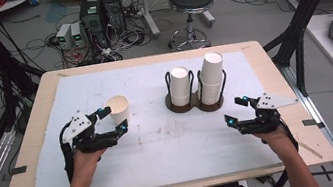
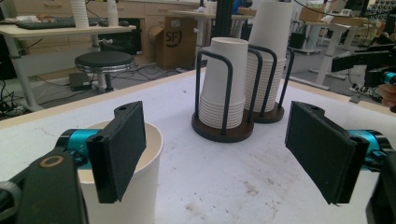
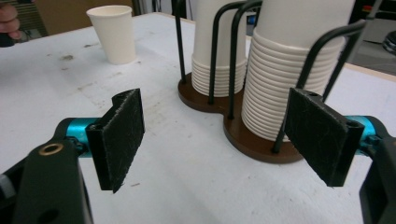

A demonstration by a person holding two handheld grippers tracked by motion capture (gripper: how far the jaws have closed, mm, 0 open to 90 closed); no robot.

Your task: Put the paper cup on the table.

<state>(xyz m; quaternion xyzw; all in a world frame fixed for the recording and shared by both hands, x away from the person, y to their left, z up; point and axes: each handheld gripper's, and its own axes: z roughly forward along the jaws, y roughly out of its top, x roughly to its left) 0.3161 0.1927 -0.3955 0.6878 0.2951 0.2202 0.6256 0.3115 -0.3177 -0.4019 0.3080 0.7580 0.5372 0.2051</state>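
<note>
A single white paper cup stands upright and mouth-up on the white table cover, left of the dark two-bay cup holder with its two stacks of upside-down cups. It is plain, tapered and looks empty. The left gripper sits just beside it, jaws spread wide and off the cup. The right gripper hovers near the holder, jaws apart with nothing between them.
</note>
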